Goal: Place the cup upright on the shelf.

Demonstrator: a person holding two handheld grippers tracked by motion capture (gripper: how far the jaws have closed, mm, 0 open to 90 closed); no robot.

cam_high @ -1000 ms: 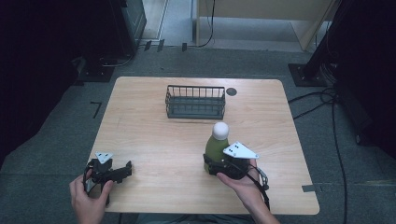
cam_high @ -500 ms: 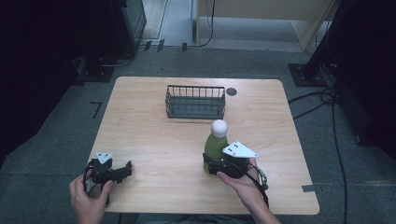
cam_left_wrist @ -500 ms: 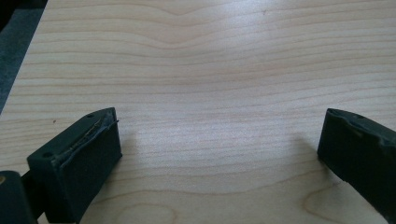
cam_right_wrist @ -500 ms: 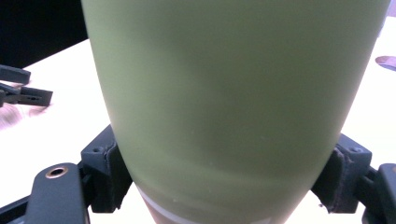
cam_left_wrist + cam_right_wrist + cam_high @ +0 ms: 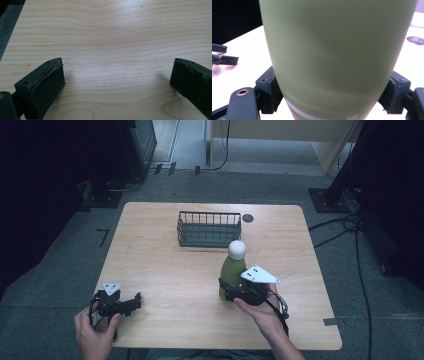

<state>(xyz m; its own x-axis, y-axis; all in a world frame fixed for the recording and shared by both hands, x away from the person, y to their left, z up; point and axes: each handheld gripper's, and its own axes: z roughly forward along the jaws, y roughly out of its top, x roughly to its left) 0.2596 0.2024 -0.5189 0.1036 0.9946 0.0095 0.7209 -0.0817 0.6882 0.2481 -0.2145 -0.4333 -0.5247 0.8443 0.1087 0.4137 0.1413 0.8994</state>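
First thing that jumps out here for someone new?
The green bottle with its white cap, upright on the near right part of the wooden table, with the right gripper clamped low on its body. Beyond it, near the far edge, sits a dark wire basket. At the near left corner the left gripper rests open over bare wood.

Light wooden table (image 5: 150, 250), grey carpet floor (image 5: 60, 285), dark equipment stands (image 5: 335, 197), floor cables (image 5: 345, 227)
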